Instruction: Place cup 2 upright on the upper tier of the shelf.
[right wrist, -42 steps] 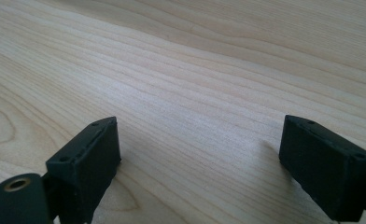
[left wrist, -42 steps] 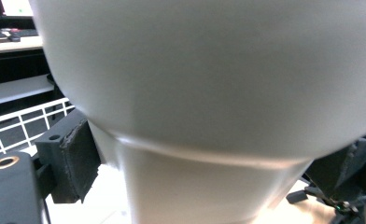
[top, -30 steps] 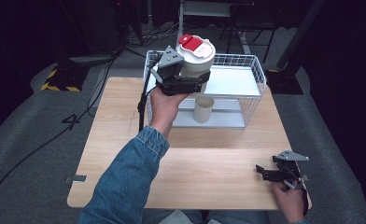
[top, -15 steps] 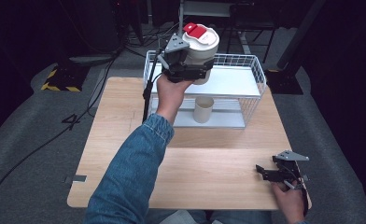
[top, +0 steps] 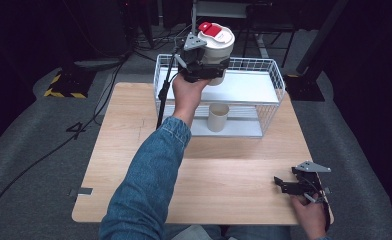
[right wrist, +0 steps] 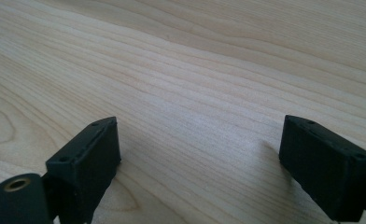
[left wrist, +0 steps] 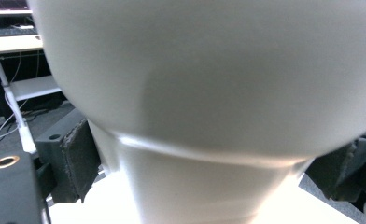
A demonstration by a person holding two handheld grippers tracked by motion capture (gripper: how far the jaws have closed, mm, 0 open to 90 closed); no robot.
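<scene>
**Cup held over the rack's top shelf: slip and clearance risks**

While the left hand-held gripper [top: 204,67] is holding the white cup [top: 215,47] above the top shelf [top: 249,87] of the white wire rack [top: 279,90], its jaws are sitting closed against the cup's narrower lower body, just beneath the wider upper part. The left gripper view is showing the cup wall [left wrist: 204,93] pressing between both pads, so the grip is looking firm but low on a top-heavy shape. The red-and-white lid [top: 213,31] is sitting on top.

The right hand-held gripper [top: 296,184] is resting near the right front corner of the tabletop [top: 134,150], jaws standing wide apart and holding nothing; bare wood [right wrist: 195,102] is showing between them.

Risks, as judged:
- The cup is tapering, so it may be sliding or tipping in the pads if the wrist tilts.
- The base may be catching the rack's raised wire rim during lowering.
- A second, beige cup [top: 217,117] is standing on the lower shelf, directly below; a drop could be knocking it.
- The trailing cable [top: 164,95] may be snagging the rack's corner.
</scene>
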